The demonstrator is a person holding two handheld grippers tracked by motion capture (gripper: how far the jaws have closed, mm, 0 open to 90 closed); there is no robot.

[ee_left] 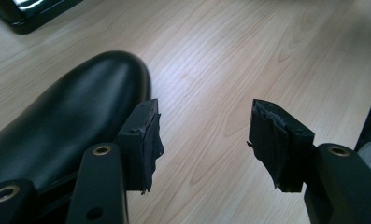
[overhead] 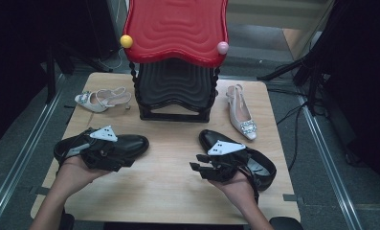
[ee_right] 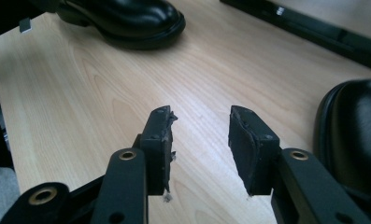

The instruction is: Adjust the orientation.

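Both sets of jaws stand apart with nothing between them. Our left gripper (ee_left: 202, 135) hovers just beside the toe of the left black shoe (ee_left: 57, 126); our right gripper (ee_right: 199, 144) hangs over bare table (overhead: 168, 182), the right black shoe (ee_right: 356, 135) beside it. We judge the work barely begun: no shoe sits on the rack (overhead: 175, 91). Count: two black shoes, two pale heels (overhead: 101, 99) (overhead: 241, 112), one rack, two grippers.

Two black shoes (overhead: 123, 143) (overhead: 262, 165), flat, apart
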